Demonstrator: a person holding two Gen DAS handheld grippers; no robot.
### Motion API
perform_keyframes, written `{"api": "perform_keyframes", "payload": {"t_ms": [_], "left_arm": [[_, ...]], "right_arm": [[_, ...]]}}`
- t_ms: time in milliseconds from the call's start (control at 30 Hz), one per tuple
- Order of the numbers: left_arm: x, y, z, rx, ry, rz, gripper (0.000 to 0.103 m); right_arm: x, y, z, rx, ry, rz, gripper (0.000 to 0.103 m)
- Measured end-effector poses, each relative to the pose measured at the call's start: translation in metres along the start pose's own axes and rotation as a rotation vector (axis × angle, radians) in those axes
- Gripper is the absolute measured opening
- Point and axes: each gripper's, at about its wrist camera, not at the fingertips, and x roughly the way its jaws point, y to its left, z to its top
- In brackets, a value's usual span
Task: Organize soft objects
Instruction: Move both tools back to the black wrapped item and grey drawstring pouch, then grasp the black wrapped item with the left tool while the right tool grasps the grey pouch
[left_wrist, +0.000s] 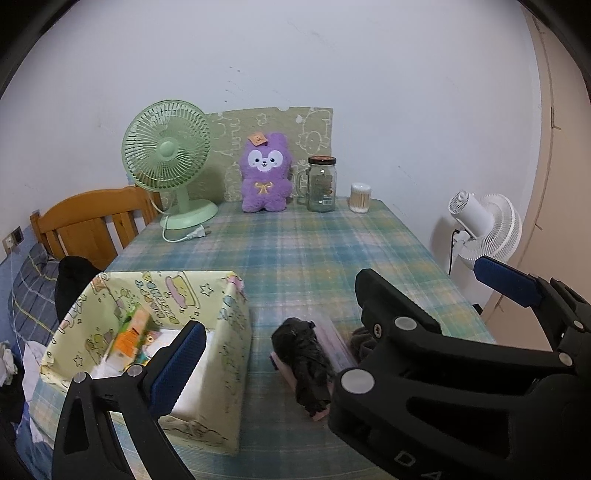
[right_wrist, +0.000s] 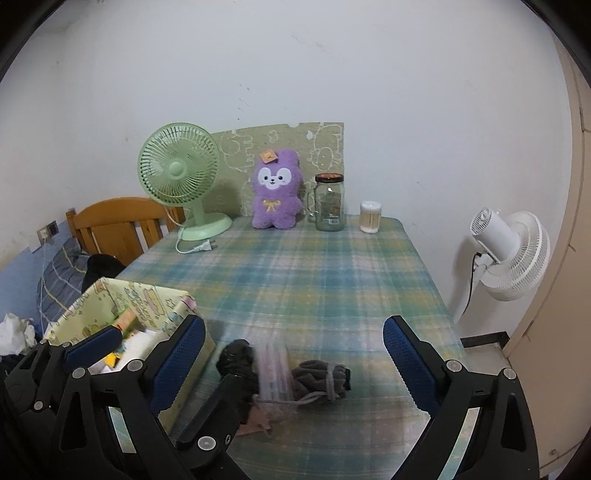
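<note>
The right gripper (right_wrist: 295, 354) has its blue ribbed fingers (right_wrist: 406, 354) spread wide, empty. Between them on the plaid counter (right_wrist: 314, 273) lie a black bundle (right_wrist: 236, 360) and a grey drawstring pouch (right_wrist: 321, 380). The left gripper (left_wrist: 340, 314) gapes too, beside the patterned box (left_wrist: 221, 332).

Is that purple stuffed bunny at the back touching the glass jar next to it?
Apart. In the right wrist view, a strip of the patterned backboard shows between the purple bunny and the handle of the glass jar. They stand side by side.
</note>
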Motion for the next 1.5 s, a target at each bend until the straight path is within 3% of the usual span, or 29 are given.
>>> {"api": "perform_keyframes", "payload": {"t_ms": [600, 1000, 1233, 1500], "left_arm": [[0.044, -0.026, -0.016, 0.024, 0.094, -0.037, 0.081], [0.072, -0.019, -0.024, -0.039, 0.152, 0.072, 0.061], [0.091, -0.014, -0.029, -0.060, 0.213, 0.088, 0.053], [0.100, -0.011, -0.032, -0.059, 0.216, 0.089, 0.044]], "right_arm": [[0.038, -0.029, -0.023, 0.032, 0.098, -0.039, 0.099], [0.066, -0.036, -0.032, 0.047, 0.159, -0.029, 0.098], [0.087, -0.036, -0.037, 0.059, 0.215, -0.015, 0.093], [0.108, -0.034, -0.042, 0.075, 0.268, 0.009, 0.092]]}}
